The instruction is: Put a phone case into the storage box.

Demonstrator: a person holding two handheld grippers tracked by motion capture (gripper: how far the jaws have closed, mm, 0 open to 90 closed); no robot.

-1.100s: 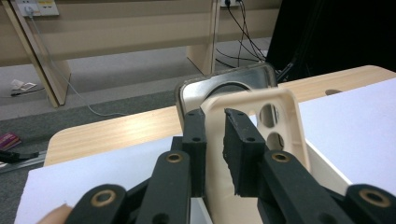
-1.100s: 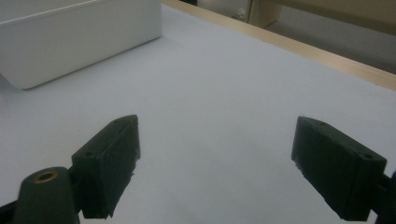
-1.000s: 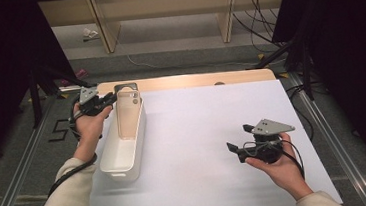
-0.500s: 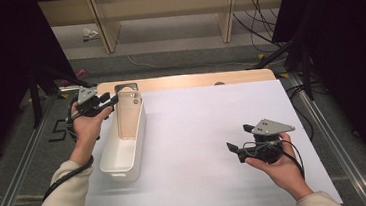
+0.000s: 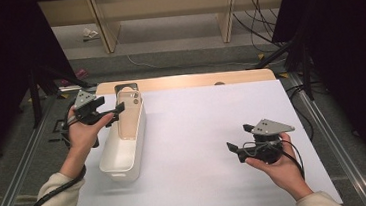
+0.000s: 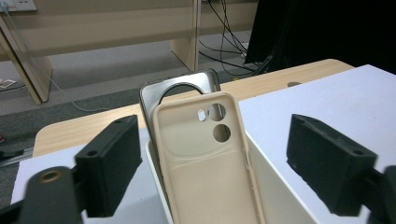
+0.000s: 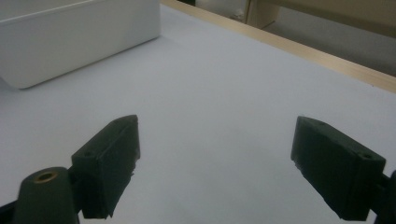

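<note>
Phone cases, two of them, stand propped in the far end of the white bin (image 5: 125,153): the beige case (image 6: 208,158) in front, its camera holes showing, and a darker case (image 6: 187,84) close behind it, possibly touching, hard to call from here. Left gripper (image 5: 114,110) sits by the bin's far end, its jaws just opened wide, either side of the beige case and pressing on nothing. Right gripper (image 5: 239,139) hangs over the white table cover (image 5: 197,122), well apart from the bin, jaws spread and empty.
</note>
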